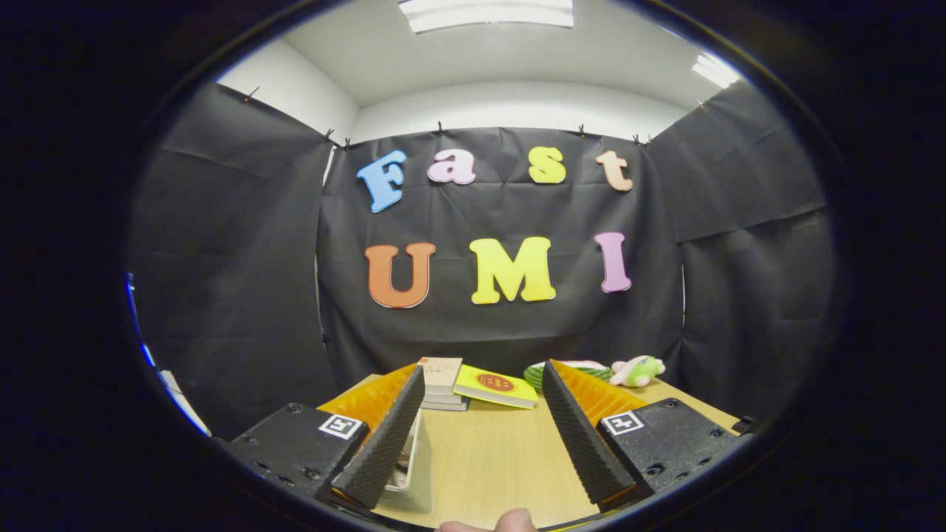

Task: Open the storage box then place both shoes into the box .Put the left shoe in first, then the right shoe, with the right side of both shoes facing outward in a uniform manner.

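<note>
Tool: my tool is spread wide, its fingers apart with nothing between them but bare worktop.
Task thing: a pale, box-like edge sits at the near left, touching the left finger's inner side; I judge it a wall or flap of the storage box, though I cannot tell whether it is open or closed. I cannot make out the shoes from here.
Stage: the view fits both reaching for the box and drawing away from it, so I will not call it.
Risk: the left finger is so close to that pale edge that a sideways drift could shove or tip it; aimed this high, I would be steering half blind.
Around: far on the worktop, a stack of books, a yellow book leaning beside it, a green striped thing, a plush toy to the far right.
In the way: a fingertip shows at the near edge; the books sit beyond the fingers, well clear.
</note>
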